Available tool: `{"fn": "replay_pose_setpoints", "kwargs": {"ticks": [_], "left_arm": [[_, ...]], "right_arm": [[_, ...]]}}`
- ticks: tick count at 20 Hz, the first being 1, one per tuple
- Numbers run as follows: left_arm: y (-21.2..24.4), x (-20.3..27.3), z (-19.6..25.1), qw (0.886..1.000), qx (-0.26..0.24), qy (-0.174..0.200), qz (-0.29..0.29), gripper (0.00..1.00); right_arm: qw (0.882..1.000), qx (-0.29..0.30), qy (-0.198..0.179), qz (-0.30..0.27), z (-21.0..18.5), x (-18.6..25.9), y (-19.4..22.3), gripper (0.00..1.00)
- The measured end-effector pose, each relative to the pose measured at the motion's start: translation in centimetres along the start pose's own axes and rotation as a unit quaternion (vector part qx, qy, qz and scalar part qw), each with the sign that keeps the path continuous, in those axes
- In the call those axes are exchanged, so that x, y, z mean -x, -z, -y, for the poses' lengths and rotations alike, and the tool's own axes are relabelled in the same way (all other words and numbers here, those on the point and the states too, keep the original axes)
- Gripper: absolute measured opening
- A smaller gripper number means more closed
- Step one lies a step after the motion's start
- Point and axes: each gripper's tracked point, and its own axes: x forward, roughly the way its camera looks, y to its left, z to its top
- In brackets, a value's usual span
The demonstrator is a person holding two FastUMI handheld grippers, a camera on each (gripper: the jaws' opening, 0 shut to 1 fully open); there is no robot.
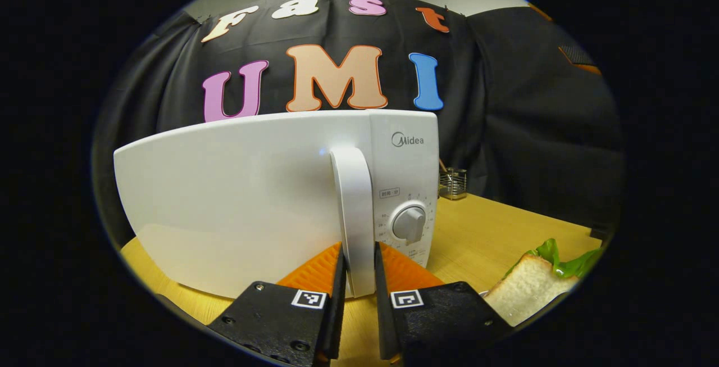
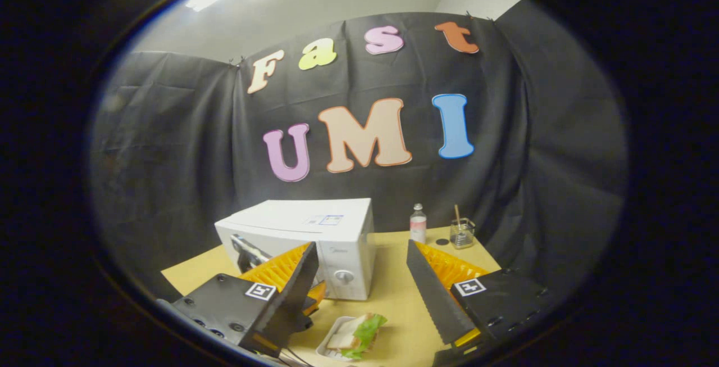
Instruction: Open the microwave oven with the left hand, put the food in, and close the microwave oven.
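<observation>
Your left gripper [image 1: 358, 268] pinches the microwave [image 1: 269, 198] door's handle [image 1: 354, 215]. Your right gripper [image 2: 359, 288] hangs wide open, holding nothing, over bare table [image 2: 393, 299] above the sandwich [image 2: 356, 330] near the table's front edge.
</observation>
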Motion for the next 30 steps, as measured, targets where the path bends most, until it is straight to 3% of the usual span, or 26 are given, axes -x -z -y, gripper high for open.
{"fn": "replay_pose_setpoints", "kwargs": {"ticks": [1, 2, 3, 6, 7, 8, 14, 16, 17, 18, 21, 29, 30], "left_arm": [[0.2, 0.0, 0.0, 1.0, 0.006, 0.003, -0.001, 0.27], [0.2, -0.1, 0.0, 1.0, 0.01, 0.005, 0.001, 0.23], [0.0, -0.1, 0.1, 1.0, 0.012, 0.009, 0.004, 0.22], [0.1, 0.0, 0.1, 0.999, 0.028, 0.013, 0.011, 0.15], [0.1, 0.1, 0.1, 0.999, 0.032, 0.011, 0.01, 0.13], [0.0, 0.2, 0.1, 0.999, 0.036, 0.01, 0.012, 0.11], [0.7, 1.5, 0.4, 0.999, 0.051, 0.005, 0.005, 0.07], [-0.2, 3.9, 0.8, 0.998, 0.044, 0.018, 0.046, 0.07], [0.3, 5.2, 1.0, 0.998, 0.042, 0.028, 0.045, 0.06], [0.3, 6.3, 1.1, 0.997, 0.04, 0.038, 0.053, 0.06], [0.7, 9.2, 0.9, 0.996, 0.048, 0.055, 0.047, 0.07], [1.4, 15.5, -0.5, 0.997, 0.056, 0.035, 0.046, 0.2], [1.4, 16.3, -0.6, 0.997, 0.055, 0.035, 0.046, 0.22]], "right_arm": [[1.0, -0.003, 0.004, 0.001, 0.3, 0.1, 0.1, 0.98], [1.0, -0.007, 0.006, 0.002, 0.5, 0.2, 0.2, 0.92], [1.0, -0.011, 0.009, 0.002, 0.8, 0.3, 0.3, 0.98], [1.0, -0.021, 0.016, 0.004, 1.4, 0.7, 0.9, 0.98], [1.0, -0.024, 0.017, 0.002, 1.6, 0.9, 1.4, 0.92], [1.0, -0.026, 0.018, -0.001, 1.7, 1.2, 1.8, 0.92], [0.999, -0.045, 0.018, -0.021, 3.1, 2.4, 4.7, 0.92], [0.998, -0.052, 0.022, -0.024, 3.8, 2.3, 5.5, 0.92], [0.998, -0.057, 0.022, -0.023, 4.0, 2.3, 5.8, 0.92], [0.998, -0.062, 0.021, -0.023, 4.2, 2.1, 6.2, 0.98], [0.997, -0.073, 0.022, -0.027, 4.6, 1.5, 8.1, 0.98], [0.994, -0.099, 0.01, -0.053, 4.2, 2.6, 12.3, 0.99], [0.993, -0.1, 0.007, -0.055, 4.1, 2.8, 12.5, 0.89]]}}
